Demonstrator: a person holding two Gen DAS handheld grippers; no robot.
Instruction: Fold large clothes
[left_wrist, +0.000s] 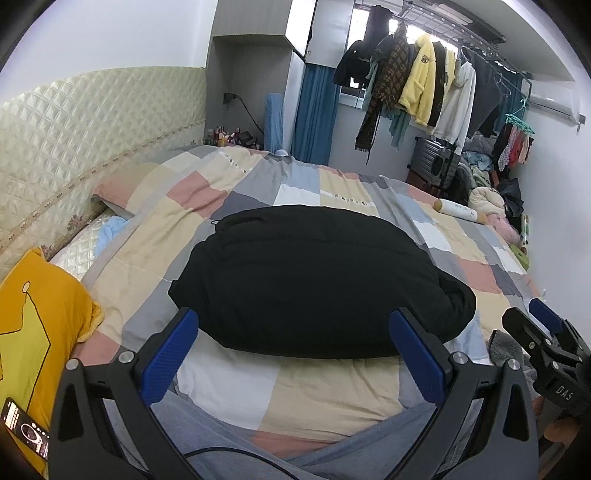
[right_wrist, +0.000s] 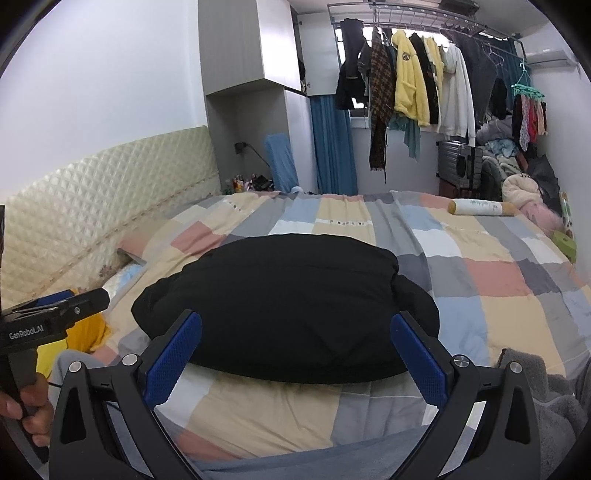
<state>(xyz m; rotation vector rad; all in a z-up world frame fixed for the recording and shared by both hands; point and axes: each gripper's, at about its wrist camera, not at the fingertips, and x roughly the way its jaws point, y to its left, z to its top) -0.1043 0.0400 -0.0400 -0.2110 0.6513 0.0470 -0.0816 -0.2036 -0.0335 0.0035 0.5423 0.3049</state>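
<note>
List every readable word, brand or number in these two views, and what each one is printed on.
"DAS": on the right gripper body, seen from the left wrist view.
"GenRobot.AI": on the left gripper body, seen from the right wrist view.
Phone screen text: too small to read.
Yellow jacket badge and cylindrical bottle print: unreadable.

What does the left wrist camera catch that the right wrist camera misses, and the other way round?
Only the left wrist view shows the phone lying on the yellow garment, and the right gripper from the side.

Only the right wrist view shows the hand gripping the left gripper's handle, and the grey fleece at the bed's near right.

Both show the black garment in a compact bundle on the patchwork quilt, the white roll beyond it, the clothes rail, and wide-open jaws gripping nothing.
</note>
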